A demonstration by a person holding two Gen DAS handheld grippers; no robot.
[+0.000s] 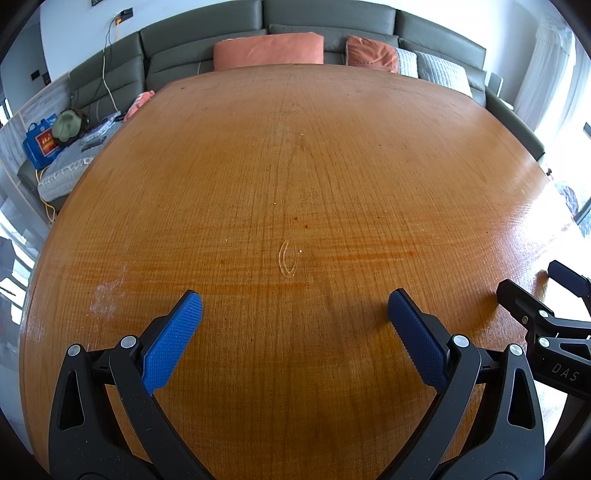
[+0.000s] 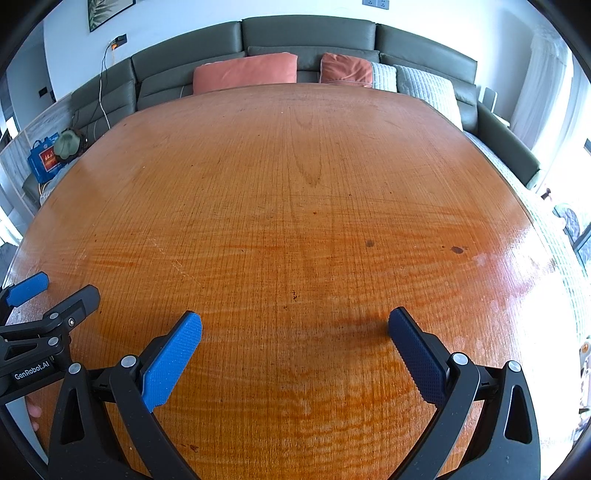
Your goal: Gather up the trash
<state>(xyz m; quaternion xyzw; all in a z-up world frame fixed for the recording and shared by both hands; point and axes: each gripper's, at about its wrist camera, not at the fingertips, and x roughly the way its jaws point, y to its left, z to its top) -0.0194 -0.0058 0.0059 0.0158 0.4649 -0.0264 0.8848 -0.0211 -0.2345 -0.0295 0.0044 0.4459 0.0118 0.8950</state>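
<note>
We hold both tools low over a wooden table (image 1: 295, 166), side by side and pointing the same way. Our left tool (image 1: 294, 308) has its blue pads spread wide apart with only bare wood between them; our right tool (image 2: 294, 325) is spread just as wide and grips nothing either. Each shows in the other's view — the right one at the right edge of the left wrist view, the left one at the left edge of the right wrist view.

As for the trash, we can make out only small things: a few white crumbs (image 1: 301, 251) beside a pale oval ring mark (image 1: 288, 258) ahead of the left tool, a whitish dusty smear (image 1: 109, 291) toward the table's left edge, and two dark spots (image 2: 457, 250) ahead and to the right of the right tool.

Beyond the far edge stands a grey-green sofa (image 1: 325, 18) with orange cushions (image 1: 268, 50), and a blue bag (image 1: 40, 142) lies at its left end.
</note>
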